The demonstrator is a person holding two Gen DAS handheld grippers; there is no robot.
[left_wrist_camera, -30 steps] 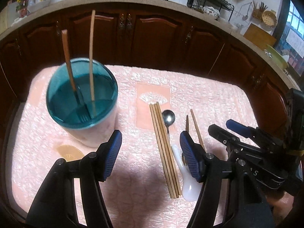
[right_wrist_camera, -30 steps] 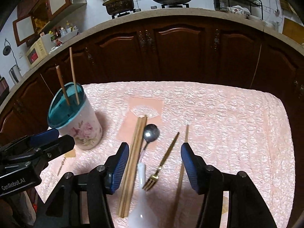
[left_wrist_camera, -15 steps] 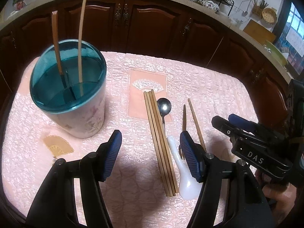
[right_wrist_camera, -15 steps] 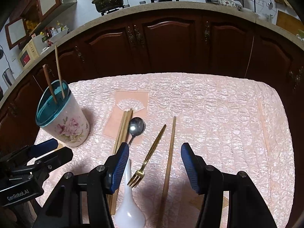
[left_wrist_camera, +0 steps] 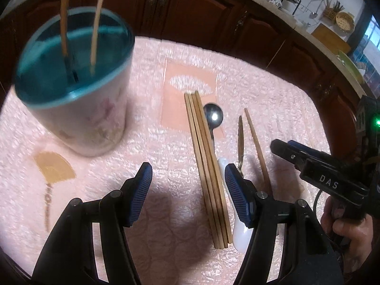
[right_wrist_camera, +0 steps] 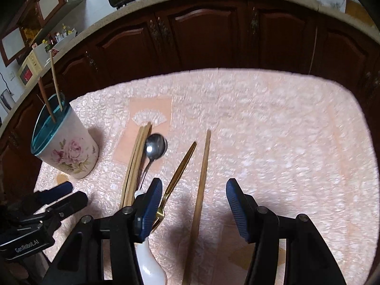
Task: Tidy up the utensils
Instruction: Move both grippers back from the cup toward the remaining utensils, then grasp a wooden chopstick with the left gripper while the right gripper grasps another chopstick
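Both grippers over the pink quilted tablecloth (right_wrist_camera: 273, 130), jaws spread wide, nothing held. Left gripper (left_wrist_camera: 188, 193) hovers near the table edge: the bundle of wooden chopsticks (left_wrist_camera: 206, 166) runs between its fingers, close to the right pad, and the white ceramic spoon (left_wrist_camera: 238, 231) lies just beside the bundle, partly hidden behind that finger. Right gripper (right_wrist_camera: 193, 210) sits over the single chopstick (right_wrist_camera: 200, 187), which runs lengthwise between its pads; the gold fork (right_wrist_camera: 177, 180) angles in at the left pad, tines tucked behind it. Metal spoon (right_wrist_camera: 154, 148) lies bowl-up just right of the bundle's far end, handle running back toward the white spoon. Holder cup (right_wrist_camera: 65, 152), floral with teal rim and interior, stands upright to the left, well apart from the loose utensils, with two sticks (left_wrist_camera: 95, 21) standing in it, leaning. Left-wrist view is motion-blurred around the cup. Dark wood cabinets (right_wrist_camera: 213, 35) behind the table. Right gripper body marked "DAS" visible at the edge of the left view, hand (left_wrist_camera: 351, 232) on it
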